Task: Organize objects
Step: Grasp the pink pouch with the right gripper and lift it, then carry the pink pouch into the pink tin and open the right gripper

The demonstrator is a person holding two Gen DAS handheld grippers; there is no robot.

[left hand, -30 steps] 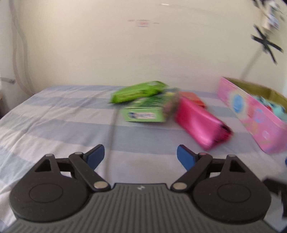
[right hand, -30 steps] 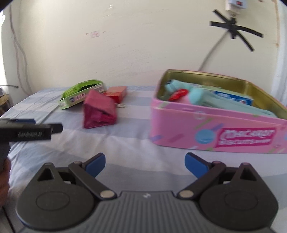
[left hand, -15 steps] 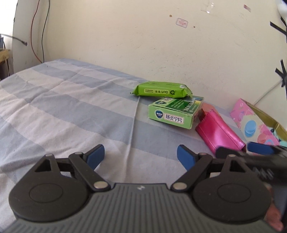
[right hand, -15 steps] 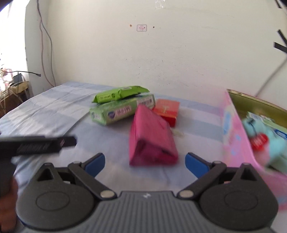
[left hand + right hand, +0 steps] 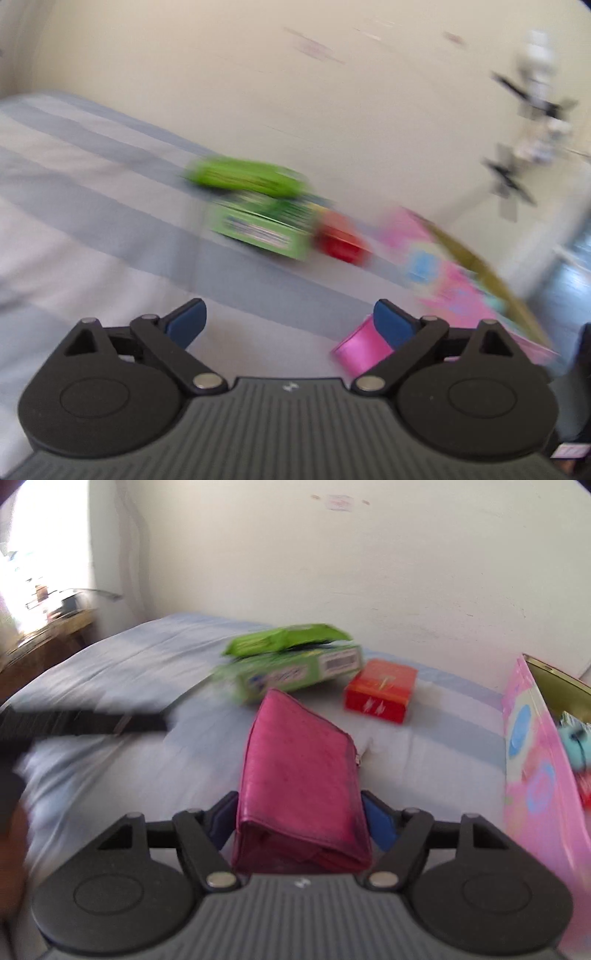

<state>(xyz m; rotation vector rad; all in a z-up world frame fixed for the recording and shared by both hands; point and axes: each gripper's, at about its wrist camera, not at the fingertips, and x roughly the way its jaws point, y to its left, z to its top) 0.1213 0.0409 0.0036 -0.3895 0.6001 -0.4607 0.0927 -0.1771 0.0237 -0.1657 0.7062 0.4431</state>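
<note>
A magenta zip pouch [image 5: 301,782] lies on the striped bedsheet [image 5: 122,664]. My right gripper [image 5: 299,818] has its blue pads against both sides of the pouch's near end, closed on it. In the left wrist view the pouch [image 5: 360,349] shows just behind the right pad. My left gripper [image 5: 288,319] is open and empty above the sheet. A green wipes pack [image 5: 286,638] lies on a green box [image 5: 291,672], with a red box [image 5: 380,690] beside them. A pink biscuit tin [image 5: 535,771] stands open at the right.
The wall runs close behind the objects. The left gripper's body [image 5: 81,722] crosses the left of the right wrist view. A wooden table [image 5: 44,635] stands beyond the bed's left side. A cable and taped plug [image 5: 532,107] hang on the wall.
My right gripper has moved forward to the pink pouch and closed on its near end. My left gripper has swung right, still open; its view is blurred.
</note>
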